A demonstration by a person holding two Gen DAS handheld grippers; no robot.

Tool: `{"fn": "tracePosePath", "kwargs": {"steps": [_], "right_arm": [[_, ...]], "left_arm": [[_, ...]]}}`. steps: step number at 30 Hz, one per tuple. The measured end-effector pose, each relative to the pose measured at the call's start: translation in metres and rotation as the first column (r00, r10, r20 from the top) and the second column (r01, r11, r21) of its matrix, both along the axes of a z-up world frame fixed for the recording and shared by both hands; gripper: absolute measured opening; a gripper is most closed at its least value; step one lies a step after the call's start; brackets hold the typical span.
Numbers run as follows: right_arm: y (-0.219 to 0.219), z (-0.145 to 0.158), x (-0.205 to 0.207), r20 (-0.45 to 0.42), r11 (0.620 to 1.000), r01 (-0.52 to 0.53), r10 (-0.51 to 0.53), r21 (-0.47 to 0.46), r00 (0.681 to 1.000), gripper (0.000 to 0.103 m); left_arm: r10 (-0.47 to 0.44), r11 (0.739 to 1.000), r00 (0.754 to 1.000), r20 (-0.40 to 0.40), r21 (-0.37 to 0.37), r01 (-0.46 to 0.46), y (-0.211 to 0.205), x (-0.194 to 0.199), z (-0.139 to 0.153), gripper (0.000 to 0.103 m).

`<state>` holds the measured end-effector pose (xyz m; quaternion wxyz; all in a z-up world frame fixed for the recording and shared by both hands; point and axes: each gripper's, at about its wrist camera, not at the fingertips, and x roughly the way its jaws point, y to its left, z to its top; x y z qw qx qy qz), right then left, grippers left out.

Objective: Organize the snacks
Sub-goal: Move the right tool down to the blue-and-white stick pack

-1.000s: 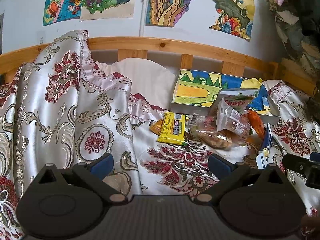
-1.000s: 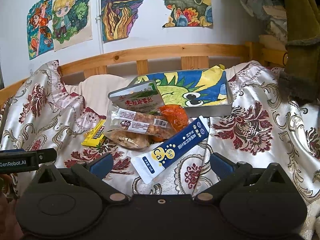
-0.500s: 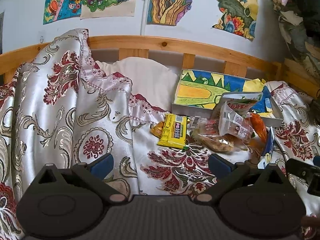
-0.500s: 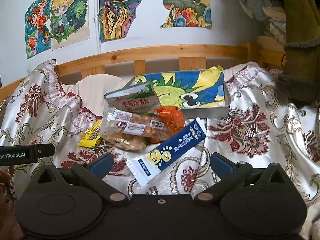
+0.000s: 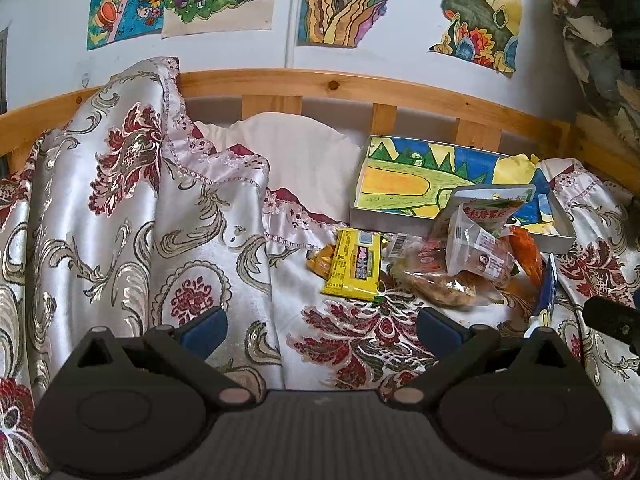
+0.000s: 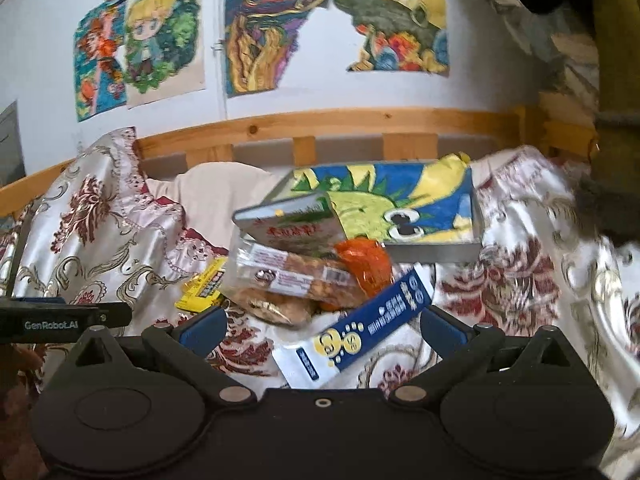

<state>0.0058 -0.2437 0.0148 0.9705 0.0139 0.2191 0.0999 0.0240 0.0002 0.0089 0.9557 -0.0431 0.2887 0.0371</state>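
Snacks lie heaped mid-frame on the bed, a green packet leaning into the tray. Both grippers spread, empty.

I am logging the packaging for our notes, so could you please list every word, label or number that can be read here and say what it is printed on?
"GenRobot.AI": white letters on the black bar of the left tongs, seen from the right wrist.
Blue and white packet: white characters, too blurred to read.
Green and white pouch: red characters, blurred.
Yellow packet: print too small to read.
Clear bag's white label: too small to read.
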Motion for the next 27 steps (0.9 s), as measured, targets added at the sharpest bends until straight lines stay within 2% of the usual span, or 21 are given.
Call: {"fn": "tracePosePath", "kwargs": {"steps": [5,9,16,27], "right_arm": [[-0.005,0.005,0.011,-0.008,0.998,-0.061,0.062,0.022,0.998,0.103],[-0.01,0.002,0.03,-0.065,0.997,-0.076,0.077,0.014,0.995,0.102],[-0.019,-0.011,0.058,-0.152,0.999,-0.039,0.038,-0.001,0.988,0.102],[-0.028,-0.022,0.072,-0.21,1.0,0.018,-0.012,0.024,0.978,0.102]], "left_arm": [[-0.008,1.0,1.0,-0.004,0.008,0.008,-0.002,0.009,0.006,0.103],[-0.012,1.0,1.0,-0.014,0.007,0.012,-0.005,0.019,0.012,0.103],[-0.009,1.0,0.999,-0.034,0.019,0.009,-0.011,0.036,0.015,0.103],[-0.042,0.998,0.996,-0.08,0.037,0.045,-0.024,0.053,0.009,0.103]]}}
